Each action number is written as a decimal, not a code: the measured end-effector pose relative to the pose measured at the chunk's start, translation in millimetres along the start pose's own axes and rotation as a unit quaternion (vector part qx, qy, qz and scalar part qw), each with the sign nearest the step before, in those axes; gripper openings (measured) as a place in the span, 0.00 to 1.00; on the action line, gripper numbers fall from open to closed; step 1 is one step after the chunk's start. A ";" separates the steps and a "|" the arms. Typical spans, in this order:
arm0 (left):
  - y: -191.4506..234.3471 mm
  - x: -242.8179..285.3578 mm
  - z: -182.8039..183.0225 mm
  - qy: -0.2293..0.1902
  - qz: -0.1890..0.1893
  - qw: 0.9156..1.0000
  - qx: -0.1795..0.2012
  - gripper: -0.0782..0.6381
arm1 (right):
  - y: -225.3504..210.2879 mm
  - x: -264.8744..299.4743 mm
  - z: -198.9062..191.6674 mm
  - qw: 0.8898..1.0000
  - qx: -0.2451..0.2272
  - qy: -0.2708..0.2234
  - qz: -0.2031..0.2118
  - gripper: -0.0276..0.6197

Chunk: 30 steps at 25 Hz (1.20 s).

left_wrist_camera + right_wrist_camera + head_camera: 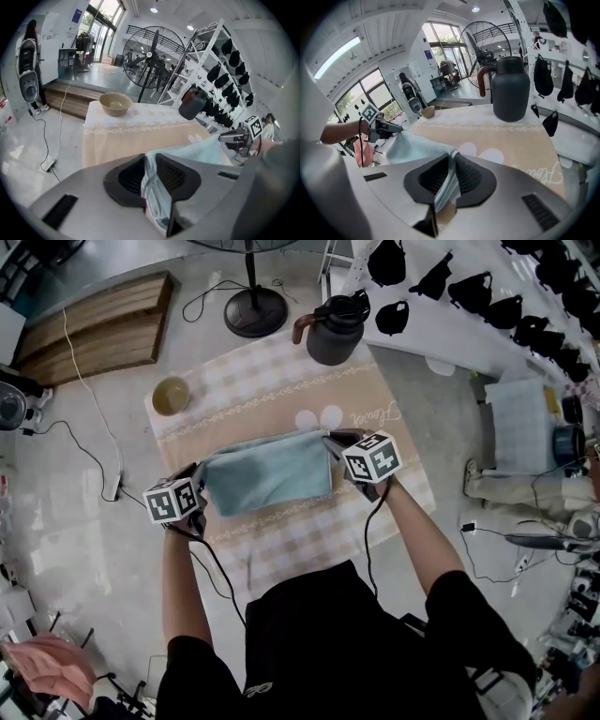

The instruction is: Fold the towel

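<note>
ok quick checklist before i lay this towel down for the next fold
1. Left gripper clamped on a towel corner: ok.
2. Right gripper clamped on the opposite corner: ok.
3. Towel spread between them with no twist: ok.
4. Bowl and jug clear of the towel: ok, both stand apart from it at the tablecloth's far end.
5. Lower layers lined up: cannot tell, hidden under the top layer.

Black short-sleeved shirt (328,643), black cables (220,570)
</note>
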State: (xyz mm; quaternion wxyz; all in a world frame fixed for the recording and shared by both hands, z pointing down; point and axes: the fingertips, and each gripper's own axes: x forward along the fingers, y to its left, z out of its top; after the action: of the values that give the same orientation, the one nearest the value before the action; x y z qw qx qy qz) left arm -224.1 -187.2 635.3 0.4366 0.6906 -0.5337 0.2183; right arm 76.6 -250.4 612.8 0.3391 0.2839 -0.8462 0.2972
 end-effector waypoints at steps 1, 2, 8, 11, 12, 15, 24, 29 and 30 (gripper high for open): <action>0.4 -1.4 0.6 -0.003 -0.002 1.000 -0.003 0.22 | 0.1 -0.9 0.4 1.000 0.000 -0.003 -0.003 0.10; 1.4 -3.7 1.6 -0.008 -0.003 1.000 -0.007 0.29 | -0.2 -2.3 1.1 1.000 -0.001 -0.006 -0.008 0.13; 0.5 -27.0 -4.7 -0.042 -0.013 0.999 -0.017 0.38 | 11.2 -18.1 1.0 0.999 -0.008 -0.032 -0.012 0.27; -9.9 -38.1 -25.9 -0.037 -0.017 0.999 -0.004 0.38 | 26.6 -26.8 -7.4 0.999 -0.020 -0.034 -0.009 0.27; -13.5 -42.2 -33.2 -0.036 -0.017 0.999 -0.002 0.38 | 31.4 -30.2 -10.1 0.999 -0.023 -0.034 -0.010 0.27; -23.0 -56.0 -51.0 -0.047 -0.022 0.999 -0.008 0.38 | 47.4 -40.5 -16.4 0.999 -0.034 -0.038 -0.015 0.27; -79.5 -93.7 -116.8 -0.039 -0.090 0.994 0.039 0.38 | 111.9 -70.3 -42.0 0.996 -0.071 -0.042 -0.037 0.29; -107.5 -107.2 -141.7 -0.045 -0.123 0.990 0.055 0.38 | 138.0 -87.4 -55.4 0.994 -0.094 -0.040 -0.049 0.33; -113.5 -108.7 -144.6 -0.047 -0.129 0.989 0.058 0.38 | 139.9 -90.3 -57.2 0.993 -0.098 -0.039 -0.052 0.34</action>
State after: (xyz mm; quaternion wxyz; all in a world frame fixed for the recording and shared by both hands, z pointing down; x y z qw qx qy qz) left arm -131.5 -1.4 585.6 0.3948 0.7875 -0.4460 0.1583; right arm 59.2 -92.8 536.2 0.3471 0.3043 -0.8680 0.1832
